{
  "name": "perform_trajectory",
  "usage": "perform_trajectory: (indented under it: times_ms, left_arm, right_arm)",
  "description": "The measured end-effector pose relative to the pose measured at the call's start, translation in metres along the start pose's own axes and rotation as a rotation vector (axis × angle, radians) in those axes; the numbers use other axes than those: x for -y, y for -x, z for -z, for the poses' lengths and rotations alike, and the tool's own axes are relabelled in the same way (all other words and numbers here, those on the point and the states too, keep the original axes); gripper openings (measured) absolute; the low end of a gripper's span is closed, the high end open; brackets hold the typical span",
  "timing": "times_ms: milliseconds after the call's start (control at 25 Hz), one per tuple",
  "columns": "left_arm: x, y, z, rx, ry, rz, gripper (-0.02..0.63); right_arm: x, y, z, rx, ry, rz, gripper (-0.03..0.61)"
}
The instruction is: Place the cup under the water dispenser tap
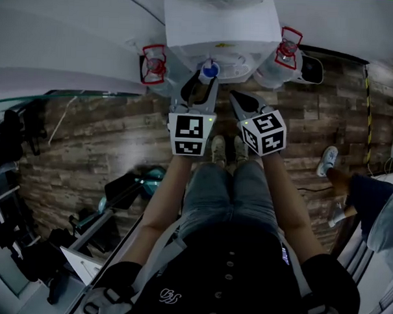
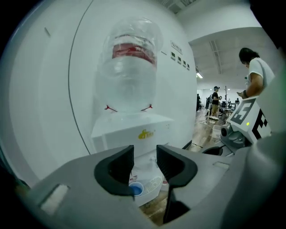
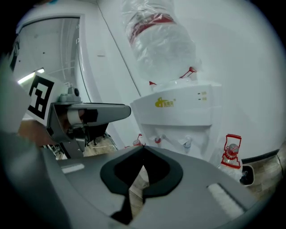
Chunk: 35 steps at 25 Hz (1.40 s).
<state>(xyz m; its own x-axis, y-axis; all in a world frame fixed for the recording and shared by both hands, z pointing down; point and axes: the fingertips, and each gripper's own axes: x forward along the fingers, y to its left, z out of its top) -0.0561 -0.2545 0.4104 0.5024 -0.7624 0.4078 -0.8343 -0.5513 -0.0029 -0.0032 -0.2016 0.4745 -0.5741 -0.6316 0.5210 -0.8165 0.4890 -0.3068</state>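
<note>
A small blue cup stands on the drip tray of the white water dispenser, below its taps. In the left gripper view the cup shows low between my jaws, beside the tray's grille. My left gripper is open with nothing between its pads, held in front of the dispenser and apart from the cup. My right gripper is shut and empty, just to the right. The red tap and the blue tap show under the dispenser's front.
A large water bottle sits upside down on the dispenser. Spare bottles with red handles stand on either side. A person stands at the right on the wood floor; dark equipment crowds the left.
</note>
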Motion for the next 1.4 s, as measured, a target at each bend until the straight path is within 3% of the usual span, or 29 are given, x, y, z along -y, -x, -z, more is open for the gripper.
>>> perform_trajectory:
  times_ms: [80, 160, 280, 480, 680, 920, 1120, 1400]
  left_arm:
    - [0.0, 0.007, -0.011, 0.016, 0.017, 0.002, 0.161]
    - [0.0, 0.015, -0.019, 0.028, 0.041, 0.008, 0.103]
    - [0.002, 0.025, -0.026, 0.041, 0.078, 0.016, 0.069]
    - [0.015, 0.044, -0.036, 0.053, 0.137, 0.092, 0.005]
    - [0.026, 0.057, -0.044, 0.053, 0.14, 0.154, 0.005]
    - [0.032, 0.068, -0.047, 0.082, 0.234, 0.2, 0.005]
    - [0.038, 0.074, -0.045, 0.079, 0.228, 0.218, 0.005]
    - [0.048, 0.079, -0.05, 0.095, 0.215, 0.248, 0.005]
  right_arm:
    - [-0.004, 0.006, -0.011, 0.011, 0.009, 0.003, 0.0]
    - [-0.006, 0.013, -0.025, 0.035, 0.014, 0.009, 0.0]
    - [-0.008, 0.022, -0.043, 0.068, 0.031, 0.019, 0.0]
    - [-0.018, 0.032, -0.06, 0.087, 0.063, 0.013, 0.0]
    - [-0.03, 0.042, -0.078, 0.11, 0.091, 0.003, 0.0]
    - [-0.032, 0.054, -0.078, 0.114, 0.102, 0.01, 0.0]
    - [-0.038, 0.068, -0.076, 0.113, 0.088, -0.004, 0.0]
    - [-0.051, 0.082, -0.079, 0.115, 0.142, -0.018, 0.0]
